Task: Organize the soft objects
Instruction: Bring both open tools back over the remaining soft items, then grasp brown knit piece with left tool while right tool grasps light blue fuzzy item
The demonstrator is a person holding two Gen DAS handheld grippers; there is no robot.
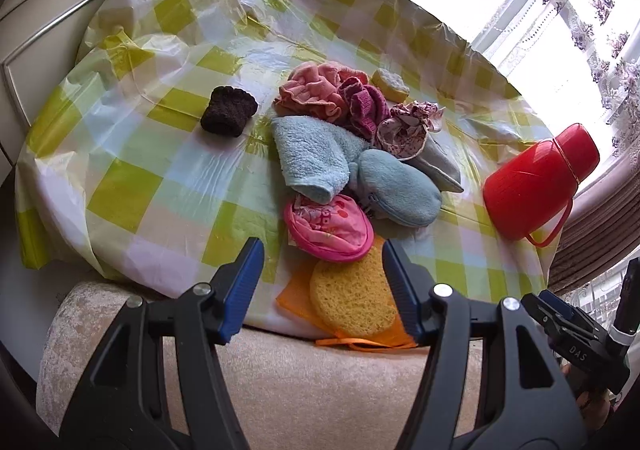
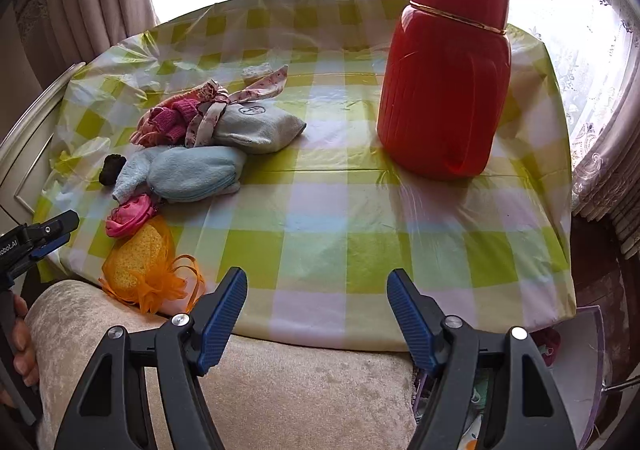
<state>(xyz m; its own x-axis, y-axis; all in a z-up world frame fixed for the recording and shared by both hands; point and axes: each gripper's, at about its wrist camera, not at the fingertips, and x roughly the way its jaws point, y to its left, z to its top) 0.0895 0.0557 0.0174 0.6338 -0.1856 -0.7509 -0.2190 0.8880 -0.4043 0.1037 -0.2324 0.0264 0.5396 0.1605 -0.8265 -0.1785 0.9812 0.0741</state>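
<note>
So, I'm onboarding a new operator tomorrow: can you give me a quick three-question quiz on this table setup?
1. True or false: the left gripper and right gripper are both open and hold nothing.
2. Which item lies apart from the pile of soft things? A) light blue towel B) dark brown knitted piece C) pink pouch
3. Fill in: the yellow sponge lies at the table's near edge on an ______ mesh bag.

Key: 1 true; 2 B; 3 orange.
</note>
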